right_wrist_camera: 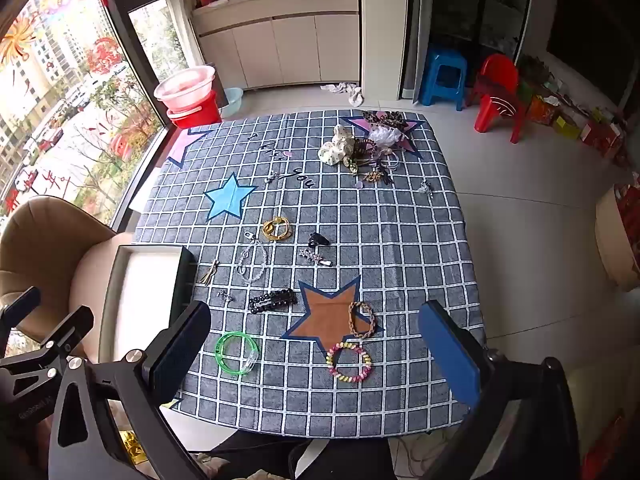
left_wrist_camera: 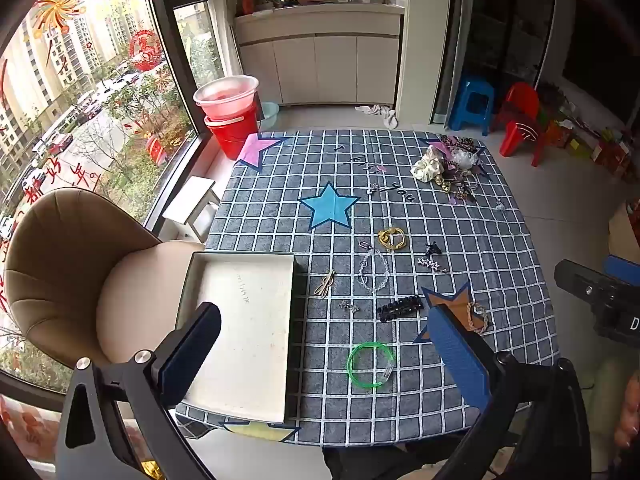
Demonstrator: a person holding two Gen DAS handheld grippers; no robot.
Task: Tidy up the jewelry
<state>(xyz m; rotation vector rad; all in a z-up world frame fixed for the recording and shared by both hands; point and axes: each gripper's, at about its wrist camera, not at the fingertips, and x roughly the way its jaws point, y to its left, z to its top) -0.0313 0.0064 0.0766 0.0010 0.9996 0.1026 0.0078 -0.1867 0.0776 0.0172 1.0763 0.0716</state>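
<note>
Both grippers hang above the near edge of the counter [right_wrist_camera: 400, 240], angled down, jaws spread wide, nothing between them. Left gripper [left_wrist_camera: 324, 344]: green bangle [left_wrist_camera: 370, 364] lies on the cloth right below the gap; white tray [left_wrist_camera: 244, 336] sits under its left finger, empty. Right gripper [right_wrist_camera: 316, 344]: pastel spiral hair tie [right_wrist_camera: 349, 362] lies on the cloth between its fingers in view, braided bracelet [right_wrist_camera: 362, 319] just beyond on the brown star, black beaded hair clip [right_wrist_camera: 273, 300] farther left. Scrunchie pile [right_wrist_camera: 360, 144] sits at the far edge, well apart.
</note>
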